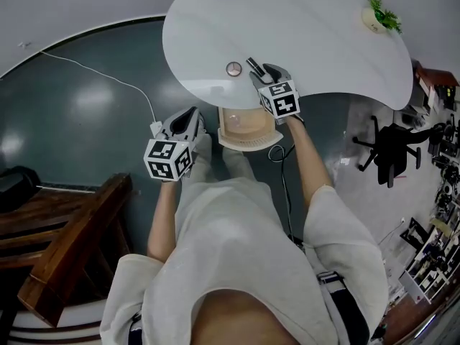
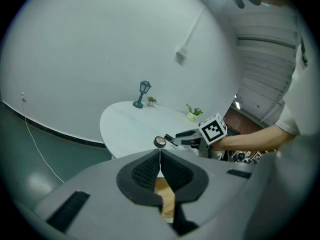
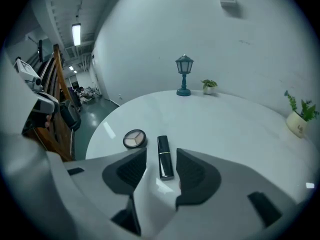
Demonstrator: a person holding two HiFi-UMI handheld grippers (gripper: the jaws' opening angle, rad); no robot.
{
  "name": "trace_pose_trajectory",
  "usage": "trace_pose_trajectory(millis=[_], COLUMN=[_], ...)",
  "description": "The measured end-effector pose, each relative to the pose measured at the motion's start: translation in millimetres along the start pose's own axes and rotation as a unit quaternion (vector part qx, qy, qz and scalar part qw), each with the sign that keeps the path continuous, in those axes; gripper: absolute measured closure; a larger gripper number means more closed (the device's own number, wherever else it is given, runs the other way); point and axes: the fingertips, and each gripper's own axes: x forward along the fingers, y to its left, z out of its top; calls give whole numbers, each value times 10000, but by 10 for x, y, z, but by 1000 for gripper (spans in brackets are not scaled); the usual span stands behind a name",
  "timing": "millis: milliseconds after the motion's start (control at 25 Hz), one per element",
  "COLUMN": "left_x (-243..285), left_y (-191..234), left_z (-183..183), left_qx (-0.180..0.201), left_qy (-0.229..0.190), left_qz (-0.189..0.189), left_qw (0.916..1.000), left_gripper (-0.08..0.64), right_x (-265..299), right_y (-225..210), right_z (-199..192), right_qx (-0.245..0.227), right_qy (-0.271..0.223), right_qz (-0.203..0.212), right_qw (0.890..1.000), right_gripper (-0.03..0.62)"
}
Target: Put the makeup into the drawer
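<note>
Black lipstick (image 3: 165,160) lies within the spread right gripper (image 3: 161,155); the left gripper (image 2: 160,159), jaws together, half-hides the drawer (image 2: 168,200).

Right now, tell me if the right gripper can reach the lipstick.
Probably yes: the right gripper's open jaws frame the lipstick lying on the table, with nothing between; the compact sits clear.

White rounded table (image 1: 316,42) on glossy dark teal floor (image 1: 79,121). Plain white wall (image 2: 90,44) behind. Teal lantern lamp (image 3: 184,75) at table's far edge, small plant (image 3: 209,85) just beside it. Potted plant (image 3: 300,118) further right. Black office chair (image 1: 394,149) at right. Dark wooden stepped structure (image 1: 65,243) lower left. White cable (image 1: 108,77) across floor. Ceiling strip light (image 3: 76,34) lit.
</note>
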Motion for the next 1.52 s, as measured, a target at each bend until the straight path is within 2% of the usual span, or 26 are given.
trace_pose_trajectory(millis=[160,320,360,760,1200,1520], left_x=[12,16,18,10,38,52], left_y=[63,88,89,27,-224,-347], left_z=[-7,-22,-20,-19,-158,-220], left_qx=[-37,-74,-79,-36,70,104], left_qy=[23,27,24,8,75,75], left_qz=[54,76,78,28,-178,-241], left_qw=[10000,9999,9999,10000,9998,9996], left_gripper=[549,549,549,549,549,549], right_x=[183,260,267,40,-538,-823], right_y=[-53,-55,-54,84,566,921], right_z=[-29,-66,-69,-95,-397,-729], right_qx=[-271,-408,-403,-338,-113,-110], right_qy=[356,552,564,330,9,77], right_qz=[135,189,202,288,479,772], right_qw=[9989,9975,9974,9985,9988,9969], right_gripper=[425,494,494,499,499,499])
